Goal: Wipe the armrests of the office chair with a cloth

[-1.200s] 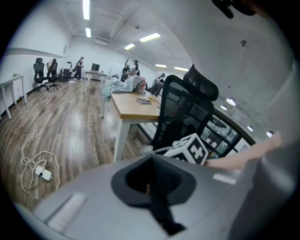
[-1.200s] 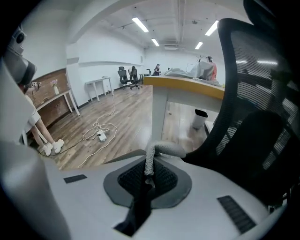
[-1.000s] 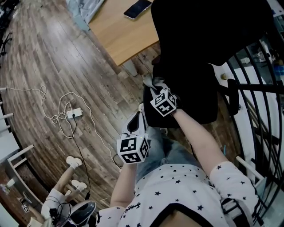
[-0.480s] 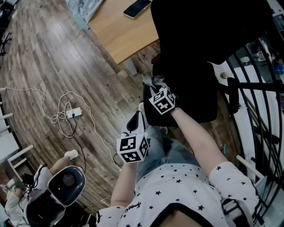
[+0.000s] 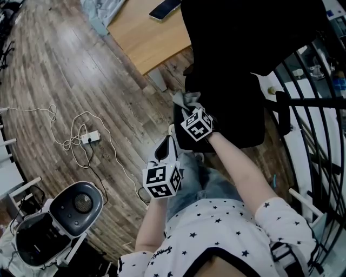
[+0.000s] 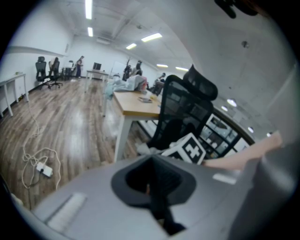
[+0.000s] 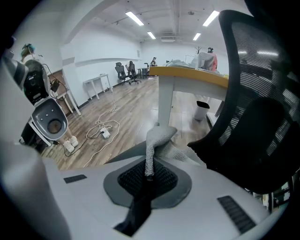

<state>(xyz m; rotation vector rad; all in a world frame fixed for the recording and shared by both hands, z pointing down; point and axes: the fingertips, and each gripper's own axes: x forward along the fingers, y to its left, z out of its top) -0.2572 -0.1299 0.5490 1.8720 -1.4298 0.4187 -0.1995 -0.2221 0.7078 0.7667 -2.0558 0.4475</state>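
Right gripper clamps cloth at armrest, left gripper closed, empty; wiping step apparently needs a stroke along armrest.

Head view: office chair reads as one black mass, the armrest under the cloth isn't separable from the seat, and the backrest is clipped by the top edge. Cloth is mostly covered by the right gripper and its cube, so cloth-to-armrest contact can't be resolved. Phone on the desk is cut off at the top.
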